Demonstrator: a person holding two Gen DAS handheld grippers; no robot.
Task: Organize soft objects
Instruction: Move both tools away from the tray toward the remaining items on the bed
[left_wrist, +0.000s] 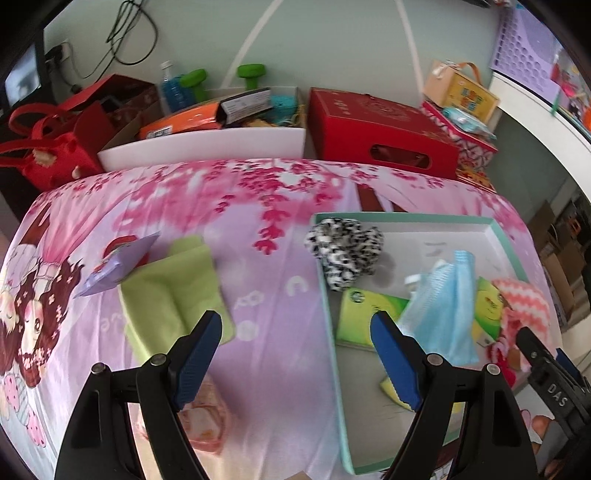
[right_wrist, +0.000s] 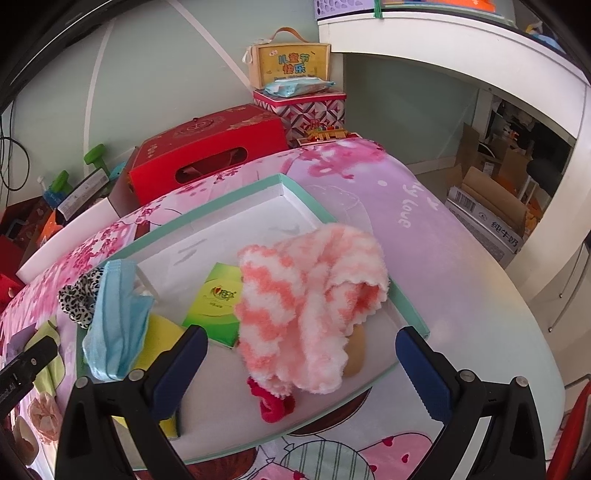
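Left to right: green cloth (left_wrist: 173, 291) lies on the pink sheet (left_wrist: 258, 206), purple packet (left_wrist: 118, 266) on its edge. Our left gripper (left_wrist: 295, 332) hangs wide w/ nothing between. Then the teal tray (left_wrist: 334, 332): leopard scrunchie (left_wrist: 343, 251) on its rim, blue mask (left_wrist: 447, 302), striped pink towel (right_wrist: 310, 302) inside. Right gripper (right_wrist: 299, 354) wide too, over the towel, not touching.
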